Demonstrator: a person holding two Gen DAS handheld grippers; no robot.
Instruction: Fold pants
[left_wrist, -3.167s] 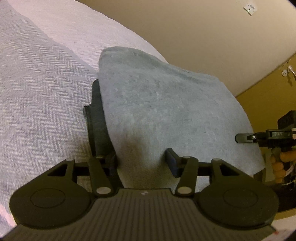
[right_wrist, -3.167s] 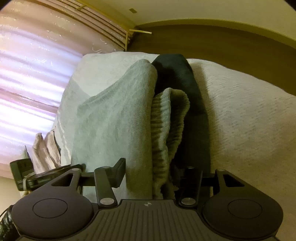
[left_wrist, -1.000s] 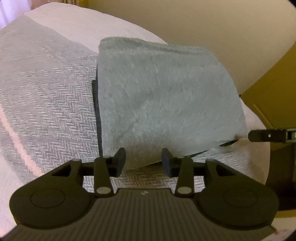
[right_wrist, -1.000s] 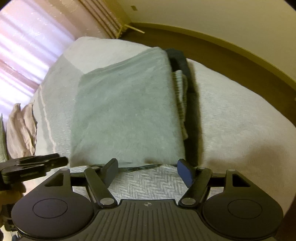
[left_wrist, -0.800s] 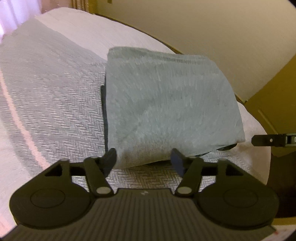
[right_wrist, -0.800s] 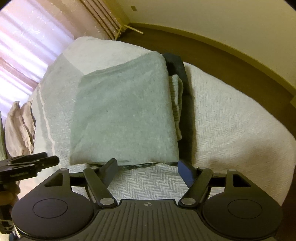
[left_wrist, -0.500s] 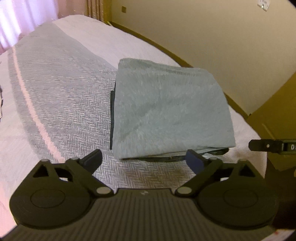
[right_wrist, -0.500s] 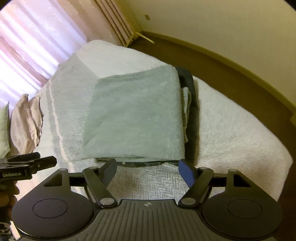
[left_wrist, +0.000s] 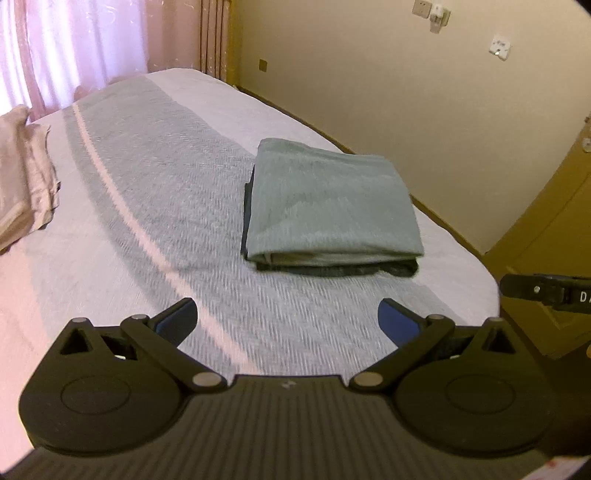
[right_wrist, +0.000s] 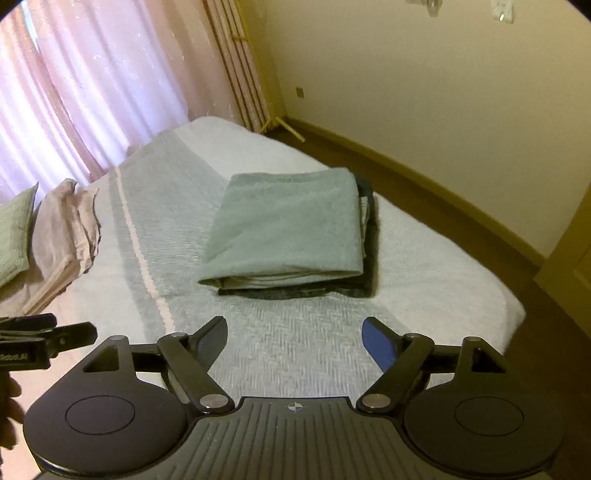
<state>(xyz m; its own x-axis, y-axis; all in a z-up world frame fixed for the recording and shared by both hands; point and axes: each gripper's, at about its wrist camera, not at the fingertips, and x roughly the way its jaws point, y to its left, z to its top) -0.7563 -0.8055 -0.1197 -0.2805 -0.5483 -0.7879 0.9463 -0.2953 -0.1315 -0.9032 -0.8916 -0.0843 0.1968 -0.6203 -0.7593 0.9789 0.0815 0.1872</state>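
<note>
Since the earlier frames both grippers have let go of the cloth and drawn back and upward, so the folded pants (left_wrist: 332, 206) now sit small in the middle of each view instead of filling it. They lie as a flat grey-green rectangle on top of a darker folded garment (left_wrist: 340, 268), whose edge shows along the near and right sides in the right wrist view, on the bed (left_wrist: 155, 192) towards its right edge.

The left gripper (left_wrist: 288, 319) has just been opening and stands spread wide with nothing between its jaws; the right gripper (right_wrist: 293, 338) has likewise been opening and is empty, only bedspread showing in the gap.

The fold looks finished, and this reads as the release and retreat. Any next move would be a light tidy of the near edge, where layers peek out, calling for a low, level approach.

A pile of pinkish pillows (right_wrist: 66, 236) lies at the left of the frame, well apart. Curtains (right_wrist: 92, 81) hang at upper left. Nothing blocks the way to the stack.
</note>
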